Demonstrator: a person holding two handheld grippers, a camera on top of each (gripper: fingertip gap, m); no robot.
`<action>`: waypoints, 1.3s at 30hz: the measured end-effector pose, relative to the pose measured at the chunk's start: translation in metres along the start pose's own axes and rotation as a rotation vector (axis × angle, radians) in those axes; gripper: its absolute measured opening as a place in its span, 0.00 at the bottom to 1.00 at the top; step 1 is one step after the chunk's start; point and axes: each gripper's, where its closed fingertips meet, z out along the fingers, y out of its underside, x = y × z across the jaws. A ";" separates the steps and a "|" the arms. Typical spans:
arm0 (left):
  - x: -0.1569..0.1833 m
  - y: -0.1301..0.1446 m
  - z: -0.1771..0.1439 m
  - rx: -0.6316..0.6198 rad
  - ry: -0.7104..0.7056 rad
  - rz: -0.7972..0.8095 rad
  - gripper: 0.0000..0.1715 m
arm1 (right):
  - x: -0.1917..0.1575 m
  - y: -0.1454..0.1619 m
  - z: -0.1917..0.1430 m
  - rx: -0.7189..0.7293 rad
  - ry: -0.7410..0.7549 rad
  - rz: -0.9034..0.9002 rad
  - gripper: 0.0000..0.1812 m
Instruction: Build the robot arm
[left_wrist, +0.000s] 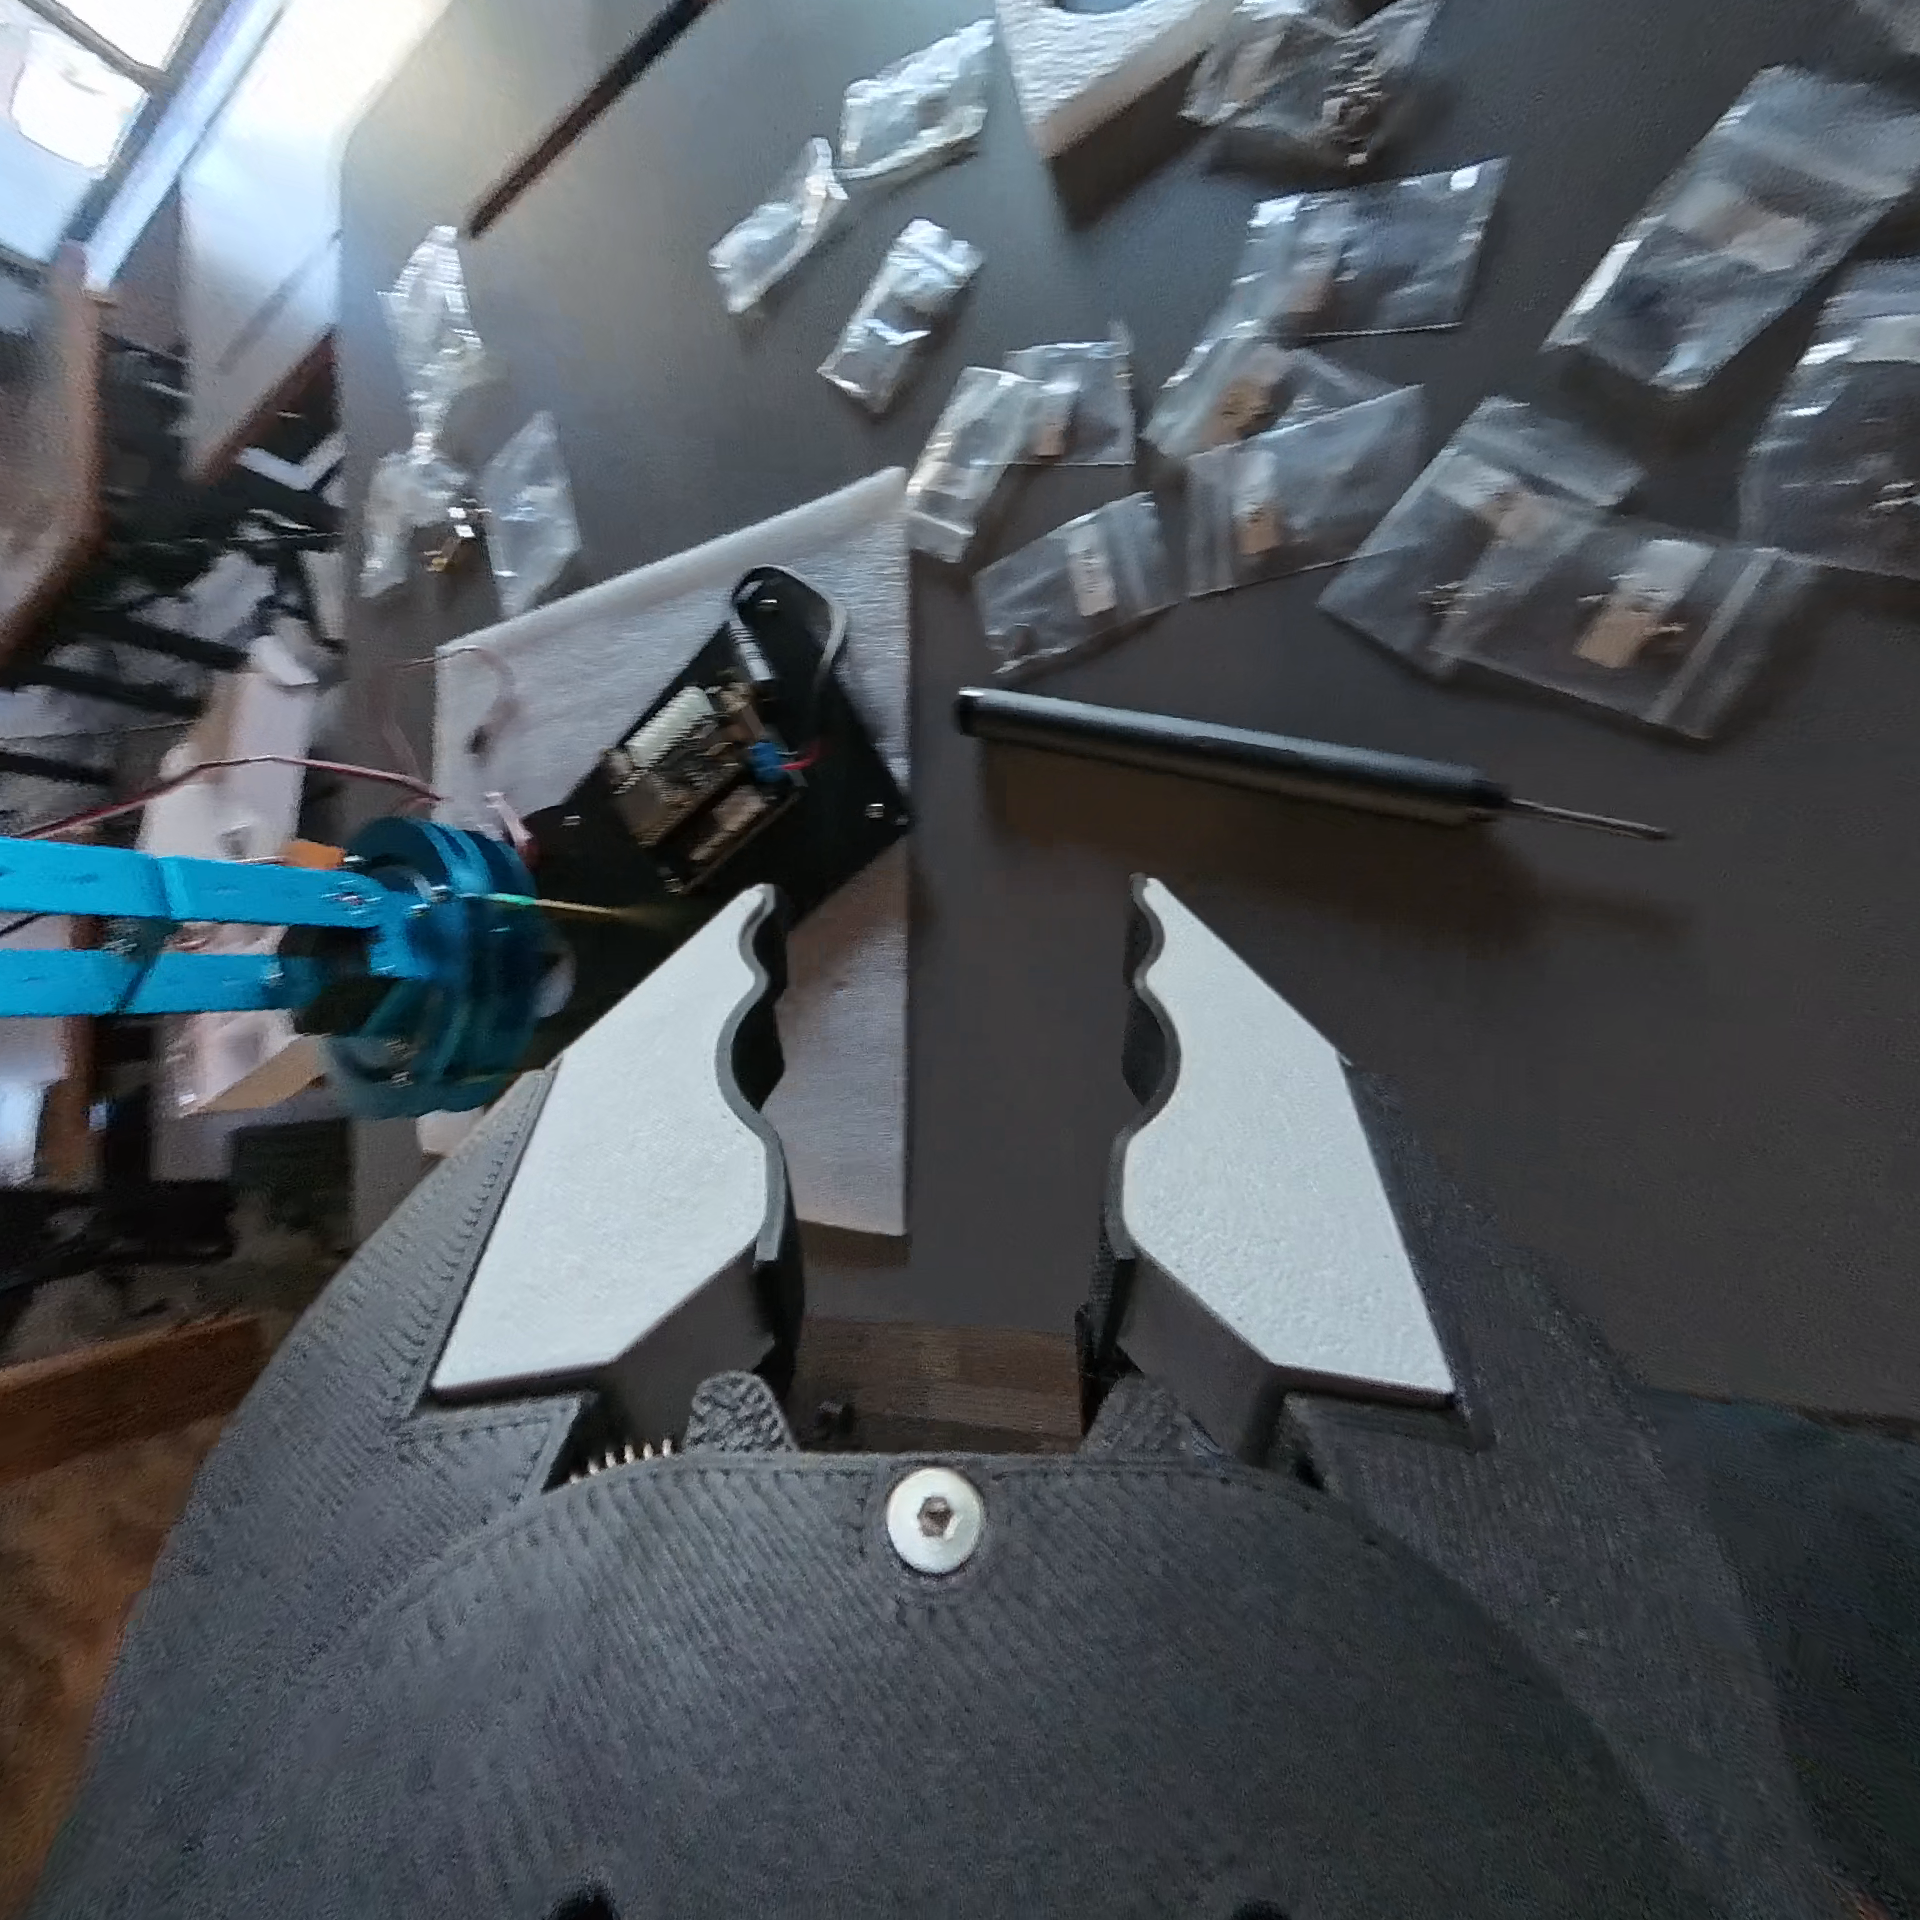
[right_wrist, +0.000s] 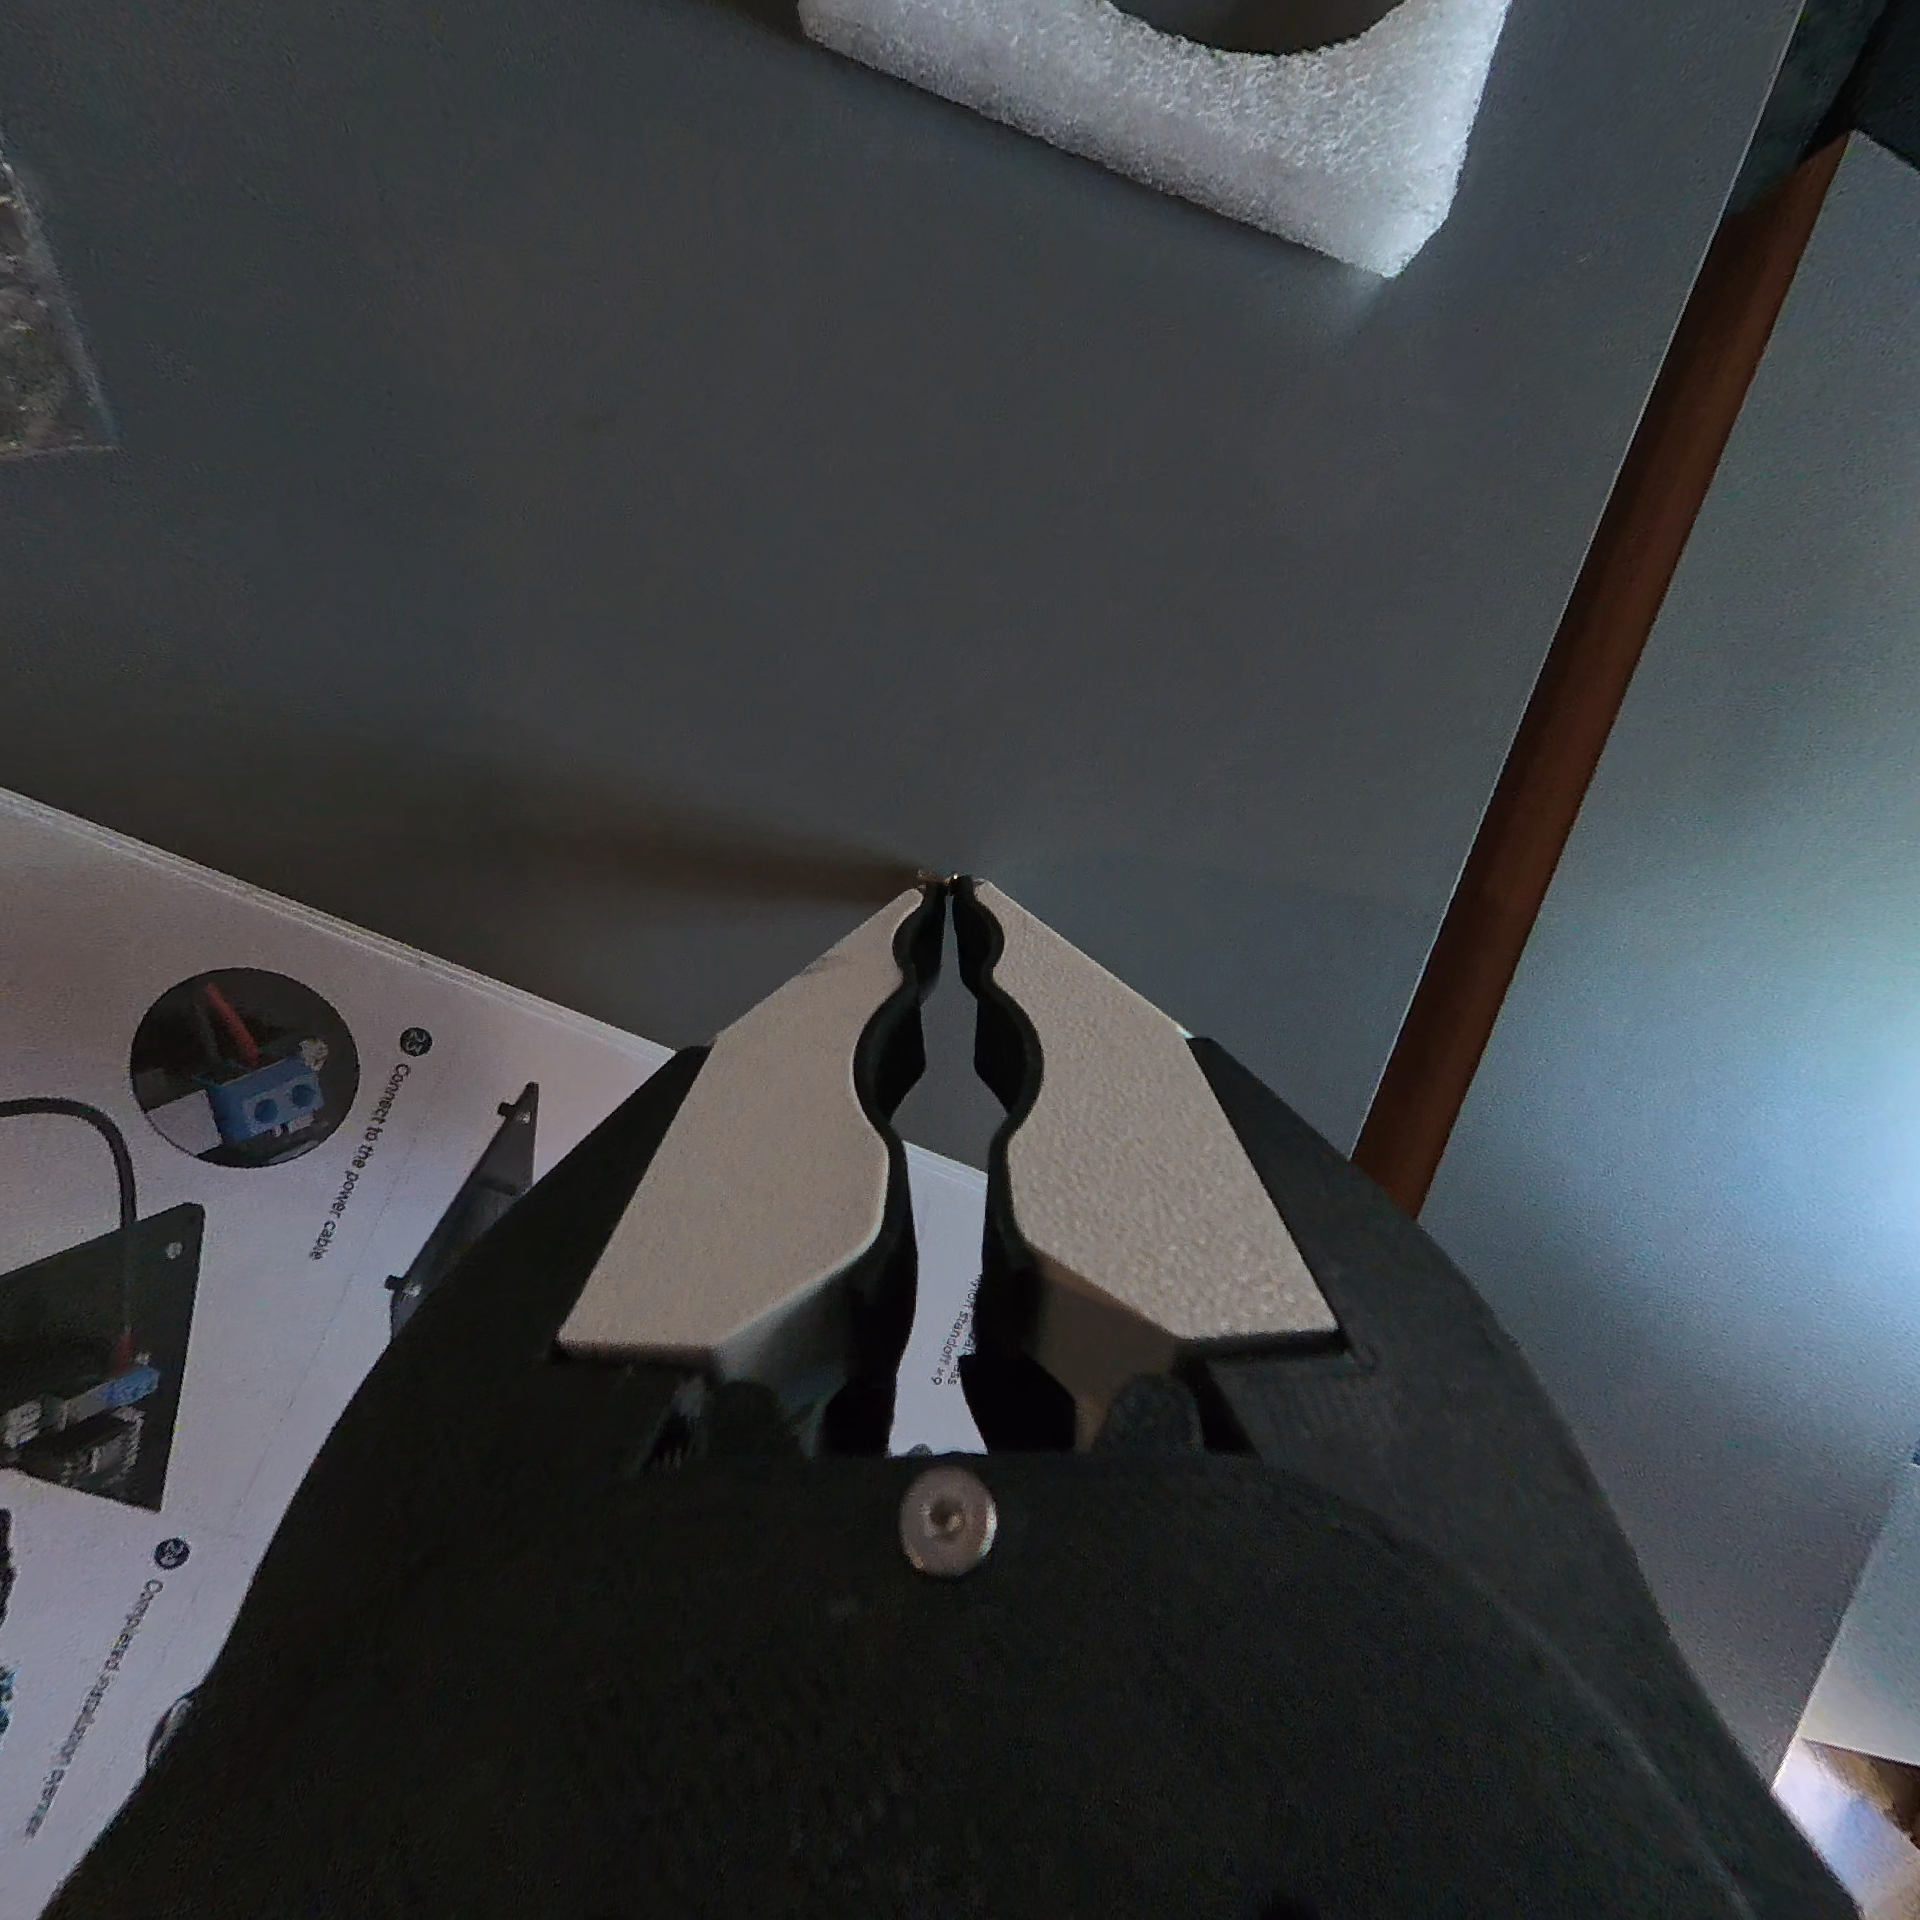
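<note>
My left gripper (left_wrist: 953, 891) is open and empty, held above the dark table (left_wrist: 1351, 1039). Its left fingertip hangs over a white foam sheet (left_wrist: 665, 644). On the sheet lies a black plate with a circuit board (left_wrist: 717, 774). A blue metal robot arm (left_wrist: 312, 966) stands just left of the gripper. A black screwdriver (left_wrist: 1226, 753) lies just beyond the right fingertip. My right gripper (right_wrist: 948, 891) is shut, pinching a tiny metal part (right_wrist: 948, 879) at its tips, low over the grey table (right_wrist: 727, 520).
Several clear plastic bags of small parts (left_wrist: 1382, 260) are spread over the far table. A white foam block (right_wrist: 1195, 114) lies ahead of the right gripper. A printed instruction sheet (right_wrist: 312, 1247) lies at its lower left. The table's wooden edge (right_wrist: 1621, 675) runs along the right. The left tips stand about 10 centimeters off the black screwdriver (left_wrist: 1226, 753).
</note>
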 end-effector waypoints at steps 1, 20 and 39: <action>-0.004 0.000 -0.001 -0.001 -0.020 0.002 0.37 | -0.001 0.000 -0.001 0.006 0.004 0.003 0.01; 0.011 0.005 -0.001 0.036 0.075 -0.075 0.37 | -0.022 -0.051 -0.021 0.016 0.206 -0.103 0.00; 0.069 -0.006 -0.018 0.308 0.544 -0.482 0.25 | -0.130 -0.180 -0.050 0.233 0.365 -0.120 0.00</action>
